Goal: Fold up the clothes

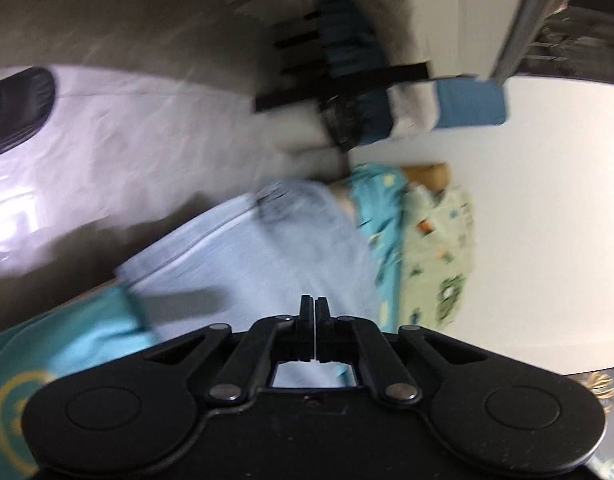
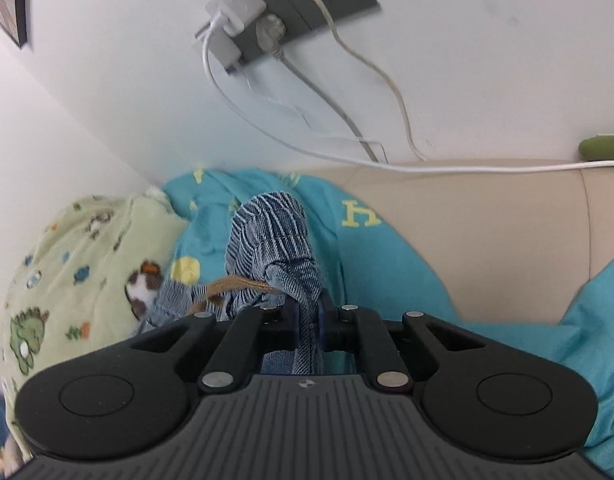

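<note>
My right gripper (image 2: 309, 312) is shut on a blue-and-white striped denim garment (image 2: 273, 232), which bunches up in front of the jaws with a tan drawstring (image 2: 235, 285) hanging left. Behind it lie a teal garment with yellow print (image 2: 371, 248) and a pale green dinosaur-print garment (image 2: 79, 264). My left gripper (image 1: 314, 308) is shut with nothing between its tips, held over a light blue garment (image 1: 275, 256). The left wrist view is blurred; the teal (image 1: 377, 208) and green (image 1: 439, 248) garments lie to the right there.
A beige sofa back (image 2: 487, 232) runs behind the clothes. A wall socket plate (image 2: 299, 12) with chargers and hanging cables (image 2: 347, 120) sits above. In the left wrist view, a grey floor (image 1: 127, 128), a black slipper (image 1: 15, 108) and a dark rack (image 1: 331, 80) show.
</note>
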Demonstrator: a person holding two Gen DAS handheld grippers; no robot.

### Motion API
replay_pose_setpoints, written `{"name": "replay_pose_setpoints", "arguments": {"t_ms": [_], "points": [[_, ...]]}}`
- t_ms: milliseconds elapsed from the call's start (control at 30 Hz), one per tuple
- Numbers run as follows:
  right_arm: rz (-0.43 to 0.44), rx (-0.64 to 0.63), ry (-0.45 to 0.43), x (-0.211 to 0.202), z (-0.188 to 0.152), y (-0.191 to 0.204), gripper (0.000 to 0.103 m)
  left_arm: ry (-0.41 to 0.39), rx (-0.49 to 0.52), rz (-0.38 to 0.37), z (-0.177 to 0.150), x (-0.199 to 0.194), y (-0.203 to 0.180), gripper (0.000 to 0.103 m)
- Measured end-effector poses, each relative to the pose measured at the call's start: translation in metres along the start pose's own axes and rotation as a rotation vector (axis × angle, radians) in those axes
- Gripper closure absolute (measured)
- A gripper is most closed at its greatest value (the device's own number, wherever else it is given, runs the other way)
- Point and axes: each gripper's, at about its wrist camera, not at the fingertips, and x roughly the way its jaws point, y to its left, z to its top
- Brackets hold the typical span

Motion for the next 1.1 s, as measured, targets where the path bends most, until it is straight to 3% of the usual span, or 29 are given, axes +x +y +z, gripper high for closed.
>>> {"name": "replay_pose_setpoints", "arguments": {"t_ms": [100,200,233,400,467,533,567,600,633,667,700,933,1100], "points": [[-0.023,-0.004,0.028,0.004,-0.001,-0.003,0.094,0.037,-0.059,0.041,-0.003,0.002,0.018,0.09],[-0.016,-0.003,0.033,0.001,-0.004,-0.004,0.094,0.057,-0.085,0.087,-0.007,0.005,0.031,0.057],[-0.015,-0.008,0.034,0.0,-0.005,-0.003,0.094,0.078,-0.088,0.095,-0.009,0.01,0.034,0.053],[-0.03,-0.044,0.035,0.0,-0.009,0.001,0.094,0.127,-0.139,0.145,-0.008,0.036,0.048,0.051],[-0.031,-0.051,0.033,0.0,-0.01,0.002,0.094,0.201,-0.131,0.162,-0.005,0.056,0.048,0.051],[-0.032,-0.05,0.033,-0.001,-0.01,0.002,0.094,0.217,-0.12,0.182,-0.003,0.068,0.041,0.051],[-0.032,-0.046,0.033,-0.001,-0.01,0.002,0.094,0.221,-0.106,0.186,0.0,0.071,0.036,0.051],[-0.031,-0.044,0.033,-0.002,-0.01,0.002,0.094,0.22,-0.093,0.183,0.002,0.072,0.032,0.06],[-0.027,-0.045,0.031,-0.002,-0.01,0.002,0.094,0.212,-0.084,0.195,0.003,0.073,0.029,0.081],[-0.022,-0.047,0.028,-0.003,-0.01,0.003,0.094,0.202,-0.081,0.206,0.003,0.074,0.028,0.094],[-0.016,-0.047,0.023,-0.004,-0.01,0.003,0.094,0.184,-0.078,0.187,0.003,0.07,0.022,0.1],[0.035,-0.045,-0.058,-0.022,-0.006,0.028,0.095,0.055,-0.059,0.054,0.004,0.046,-0.021,0.101],[0.081,-0.103,-0.071,-0.022,0.005,0.092,0.095,-0.024,-0.088,0.02,0.026,0.067,-0.076,0.101]]}}
